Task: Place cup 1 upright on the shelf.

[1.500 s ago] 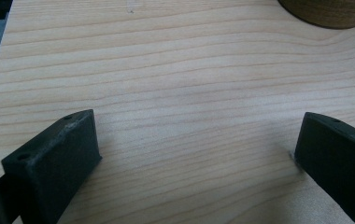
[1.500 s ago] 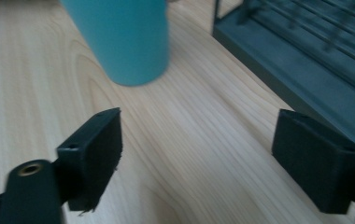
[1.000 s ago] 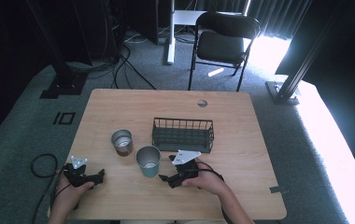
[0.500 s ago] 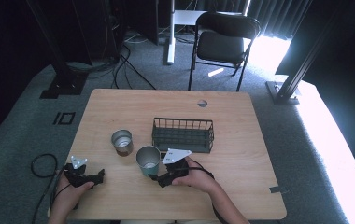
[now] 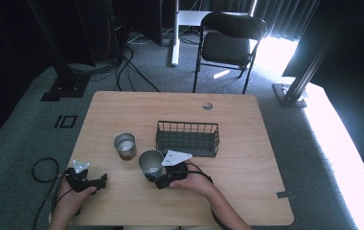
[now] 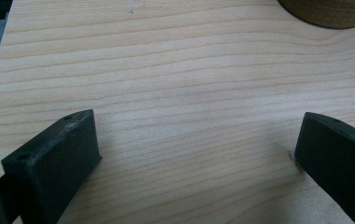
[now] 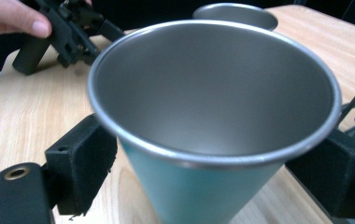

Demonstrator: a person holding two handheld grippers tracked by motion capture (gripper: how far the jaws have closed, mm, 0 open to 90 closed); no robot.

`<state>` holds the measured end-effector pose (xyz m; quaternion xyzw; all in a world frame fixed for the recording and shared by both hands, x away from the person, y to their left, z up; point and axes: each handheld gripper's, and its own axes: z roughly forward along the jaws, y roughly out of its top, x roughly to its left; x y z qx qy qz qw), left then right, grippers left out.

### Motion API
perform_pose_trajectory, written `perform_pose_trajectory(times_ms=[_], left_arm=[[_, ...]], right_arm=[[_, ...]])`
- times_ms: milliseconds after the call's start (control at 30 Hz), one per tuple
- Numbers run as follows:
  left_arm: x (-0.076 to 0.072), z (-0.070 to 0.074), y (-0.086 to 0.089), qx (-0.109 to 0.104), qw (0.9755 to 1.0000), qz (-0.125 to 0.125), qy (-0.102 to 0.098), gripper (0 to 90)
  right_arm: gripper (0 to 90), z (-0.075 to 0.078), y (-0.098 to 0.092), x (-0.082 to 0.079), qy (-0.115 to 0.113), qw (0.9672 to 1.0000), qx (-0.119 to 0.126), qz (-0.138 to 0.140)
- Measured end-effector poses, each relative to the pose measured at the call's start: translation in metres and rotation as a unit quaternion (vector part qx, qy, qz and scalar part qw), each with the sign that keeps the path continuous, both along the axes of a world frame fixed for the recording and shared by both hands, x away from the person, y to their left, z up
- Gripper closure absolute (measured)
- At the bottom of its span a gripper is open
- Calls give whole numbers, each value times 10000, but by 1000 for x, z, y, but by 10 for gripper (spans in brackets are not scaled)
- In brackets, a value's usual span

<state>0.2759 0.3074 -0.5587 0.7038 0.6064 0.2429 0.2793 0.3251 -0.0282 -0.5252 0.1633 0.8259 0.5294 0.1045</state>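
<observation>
A wooden table (image 5: 247,124) carries two metal cups and a black wire basket (image 5: 187,138), and a person works at its near edge with a gripper in each hand. The right gripper (image 5: 160,181) is near the middle of the near side, its jaws set on either side of the teal cup (image 5: 151,164), which stands upright just in front of the basket's near left corner. In the right gripper view the teal cup (image 7: 213,121) sits between the two black jaws, its steel rim and bare inside facing the camera; the jaw pads (image 7: 84,163) lie close against its sides, though the cup's flare hides the actual contact, so it is hard to say whether they are pressing it or only framing it. The person's right hand (image 5: 194,178) wraps the gripper body, with the grey three-cornered plate (image 5: 176,157) showing above it. The second cup (image 5: 125,145), plain metal with a brownish side, stands upright to the left of the teal one and a little farther back, apart from it. The left gripper (image 5: 101,181) rests low at the table's near left corner, held in the left hand (image 5: 72,196), well apart from both cups. In the left gripper view its jaws stand spread wide over bare wood grain with nothing between them, and the base of the second cup (image 6: 327,11) shows at the top edge. Beyond the table a black folding chair (image 5: 230,43) stands on grey carpet.
</observation>
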Motion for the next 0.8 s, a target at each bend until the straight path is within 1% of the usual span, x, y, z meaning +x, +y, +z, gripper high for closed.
perform_pose_trajectory(times_ms=[67, 167, 267, 367, 400, 467, 500, 567, 600, 633, 700, 733, 800], left_arm=[[0, 0, 0, -1, 10000, -1, 2, 5], [0, 0, 0, 0, 10000, -1, 1, 5], [0, 0, 0, 0, 10000, -1, 1, 5], [0, 0, 0, 0, 10000, -2, 1, 5], [0, 0, 0, 0, 10000, -1, 2, 5], [0, 0, 0, 0, 10000, -1, 2, 5], [0, 0, 0, 1, 10000, -2, 2, 5], [0, 0, 0, 1, 10000, -2, 2, 5], [0, 0, 0, 0, 10000, 0, 0, 5], [0, 0, 0, 0, 10000, 0, 0, 5], [0, 0, 0, -2, 10000, 0, 0, 5], [0, 0, 0, -2, 10000, 3, -2, 5], [0, 0, 0, -1, 10000, 2, -2, 5]], right_arm=[[121, -1, 3, 0, -9, 10000, 58, 0], [141, -2, 7, -2, -106, 9999, 86, -25], [144, -1, 10, -2, -70, 9999, 93, -62], [146, 0, 13, -3, -19, 10000, 48, -82], [147, 3, 13, -4, 35, 9999, 90, -30], [147, 5, 13, -5, 62, 9999, 116, -27], [147, 8, 12, -6, 88, 9999, 118, -30], [147, 10, 12, -6, 82, 9999, 126, -52], [147, 15, 10, -7, 90, 9999, 137, -37], [147, 15, 10, -7, 90, 9999, 137, -37], [148, 19, 8, -7, 140, 9997, 185, -39], [148, 25, 7, -8, 113, 9997, 210, -45], [148, 30, 6, -8, 90, 9998, 195, -42]])
